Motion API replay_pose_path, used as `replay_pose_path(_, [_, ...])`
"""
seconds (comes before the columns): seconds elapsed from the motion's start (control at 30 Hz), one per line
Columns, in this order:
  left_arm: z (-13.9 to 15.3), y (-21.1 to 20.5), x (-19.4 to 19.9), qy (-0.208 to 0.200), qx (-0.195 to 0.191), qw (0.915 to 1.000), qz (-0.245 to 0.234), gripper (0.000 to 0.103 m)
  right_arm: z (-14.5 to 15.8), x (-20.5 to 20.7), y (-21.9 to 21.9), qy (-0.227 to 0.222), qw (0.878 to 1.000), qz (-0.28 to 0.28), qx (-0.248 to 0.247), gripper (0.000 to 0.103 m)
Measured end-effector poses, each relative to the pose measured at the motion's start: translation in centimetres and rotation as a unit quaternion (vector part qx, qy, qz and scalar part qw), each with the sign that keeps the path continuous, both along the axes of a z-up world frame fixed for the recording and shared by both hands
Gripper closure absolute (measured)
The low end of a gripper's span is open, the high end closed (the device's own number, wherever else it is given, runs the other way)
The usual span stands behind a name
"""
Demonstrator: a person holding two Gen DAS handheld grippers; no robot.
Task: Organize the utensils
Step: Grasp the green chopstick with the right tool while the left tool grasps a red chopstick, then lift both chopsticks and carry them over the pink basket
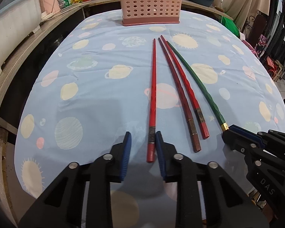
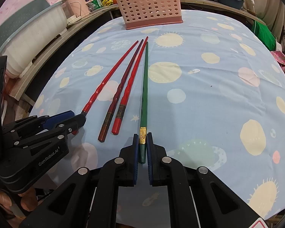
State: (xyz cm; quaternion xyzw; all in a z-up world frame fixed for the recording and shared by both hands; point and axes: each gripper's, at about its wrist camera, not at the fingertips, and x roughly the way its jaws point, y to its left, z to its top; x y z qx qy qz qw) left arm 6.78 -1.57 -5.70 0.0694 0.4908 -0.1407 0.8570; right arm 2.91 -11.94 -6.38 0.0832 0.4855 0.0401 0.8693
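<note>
The left gripper [image 1: 143,142] sits at six o'clock in its own view, its blue pads [image 1: 127,148] still apart: the right pad touches the butt of the red chopstick [image 1: 153,98], while a gap shows between the left pad and the stick. In the right wrist view that same gripper [image 2: 79,118] lies at eight o'clock, covering the stick's butt.

The right gripper [image 2: 142,144] is drawn narrow around the green chopstick [image 2: 144,87], its pads on either side of the gold band just above the butt. From the left wrist view it [image 1: 228,133] comes in at four o'clock, with the green stick [image 1: 195,79] running out of its tip.

Between these two lie a dark red chopstick [image 1: 177,95] and a second bright red one [image 1: 184,91], side by side and touching along much of their length. All four sticks rest flat on the blue cloth [image 1: 96,95] printed with planets and suns, tips converging towards twelve o'clock.

Beyond the tips, well apart from them, a pink basket [image 1: 148,3] with round holes stands upright at the cloth's far edge. Behind it runs a shelf [image 1: 47,24] crowded with containers and bottles.
</note>
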Motion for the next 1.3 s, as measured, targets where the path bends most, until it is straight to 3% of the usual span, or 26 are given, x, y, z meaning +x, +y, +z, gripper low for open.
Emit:
replay_pose_path(0.1, [0.0, -0.1, 0.0, 0.001, 0.001, 1.0, -0.002, 0.094, 0.0, 0.0, 0.0, 0.0, 1.0, 0.0, 0.0, 0.095])
replay_pose_path(0.37, [0.1, -0.1, 0.2, 0.008, -0.003, 1.0, -0.003, 0.096, 0.5, -0.1, -0.3, -0.004, 1.0, -0.005, 0.001, 0.096])
replay_pose_path(0.63, [1.8, 0.2, 0.5, 0.005, -0.017, 0.9998, 0.004, 0.096, 3.1, 0.0, -1.4, -0.034, 0.999, -0.014, 0.013, 0.096])
replay_pose_path(1.0, [7.6, 0.7, 2.0, -0.031, -0.058, 0.9978, 0.011, 0.096, 9.8, 1.5, -4.1, -0.113, 0.993, -0.036, 0.029, 0.096])
replay_pose_path(1.3, [12.8, 0.4, 6.0, -0.076, -0.077, 0.9939, 0.024, 0.096, 15.2, 4.8, -7.8, -0.18, 0.98, -0.067, 0.042, 0.096])
